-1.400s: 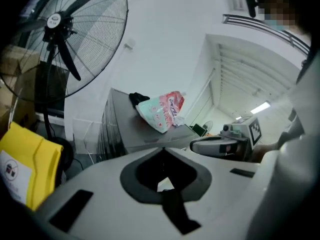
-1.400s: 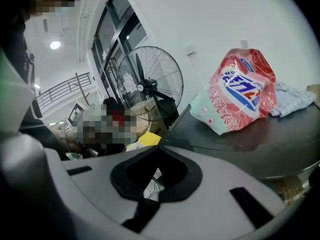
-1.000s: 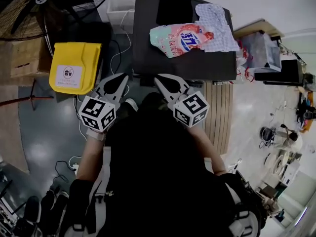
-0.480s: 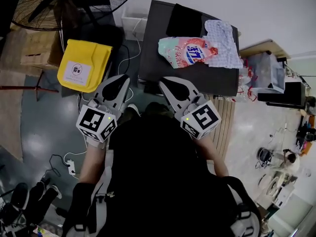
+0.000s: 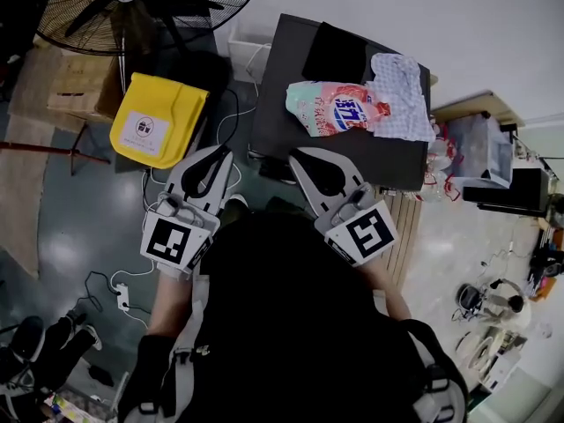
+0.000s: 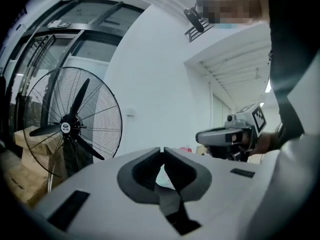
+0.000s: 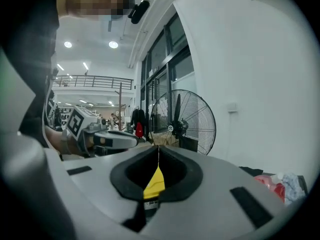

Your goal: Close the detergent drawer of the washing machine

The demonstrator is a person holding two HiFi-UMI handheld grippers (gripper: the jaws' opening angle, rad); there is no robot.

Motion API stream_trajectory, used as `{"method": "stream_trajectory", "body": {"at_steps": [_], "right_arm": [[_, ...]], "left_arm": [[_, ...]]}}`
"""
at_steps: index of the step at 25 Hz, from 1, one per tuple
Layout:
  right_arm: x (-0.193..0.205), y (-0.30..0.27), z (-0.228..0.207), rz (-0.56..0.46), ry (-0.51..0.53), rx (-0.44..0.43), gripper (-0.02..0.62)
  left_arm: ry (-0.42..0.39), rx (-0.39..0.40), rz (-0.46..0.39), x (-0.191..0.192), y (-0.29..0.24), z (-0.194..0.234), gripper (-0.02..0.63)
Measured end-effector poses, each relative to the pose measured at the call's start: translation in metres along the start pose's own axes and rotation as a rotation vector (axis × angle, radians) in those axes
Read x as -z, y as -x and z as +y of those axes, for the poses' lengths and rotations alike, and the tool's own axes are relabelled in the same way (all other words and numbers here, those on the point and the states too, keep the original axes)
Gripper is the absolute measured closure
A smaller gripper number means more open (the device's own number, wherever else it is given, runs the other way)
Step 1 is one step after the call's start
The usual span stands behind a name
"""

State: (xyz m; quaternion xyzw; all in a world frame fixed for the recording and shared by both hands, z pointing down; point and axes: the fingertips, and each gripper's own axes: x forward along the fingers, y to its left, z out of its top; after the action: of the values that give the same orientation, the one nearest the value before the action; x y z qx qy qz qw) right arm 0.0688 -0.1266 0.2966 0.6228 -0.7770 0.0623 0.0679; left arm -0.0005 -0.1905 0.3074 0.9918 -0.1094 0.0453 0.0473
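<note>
Two-handed, held side by side close before the body, pointing roughly level: left gripper [image 5: 224, 152] and right gripper [image 5: 296, 155], jaws pressed together, nothing between. Just ahead and lower down, dark washing machine [image 5: 282, 122], detergent bag [image 5: 333, 108] lying on top; drawer not discernible.

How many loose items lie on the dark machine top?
3: a black flat item at the back edge, a pink-and-teal detergent bag in front of it, a white patterned cloth at the bag's right.
</note>
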Motion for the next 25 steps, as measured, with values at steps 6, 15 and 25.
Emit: {"method": "stream_trajectory", "body": {"at_steps": [6,15,25], "right_arm": [[-0.007,0.005,0.0,-0.052,0.032,-0.01,0.579],[0.012,0.011,-0.002,-0.021,-0.034,-0.034,0.58],[0.019,0.011,-0.001,-0.012,-0.065,-0.059,0.58]], "left_arm": [[0.008,0.0,-0.002,-0.002,-0.002,-0.009,0.595],[0.009,0.002,0.028,0.005,-0.011,-0.02,0.595],[0.051,0.008,0.023,0.011,-0.013,-0.023,0.595]]}}
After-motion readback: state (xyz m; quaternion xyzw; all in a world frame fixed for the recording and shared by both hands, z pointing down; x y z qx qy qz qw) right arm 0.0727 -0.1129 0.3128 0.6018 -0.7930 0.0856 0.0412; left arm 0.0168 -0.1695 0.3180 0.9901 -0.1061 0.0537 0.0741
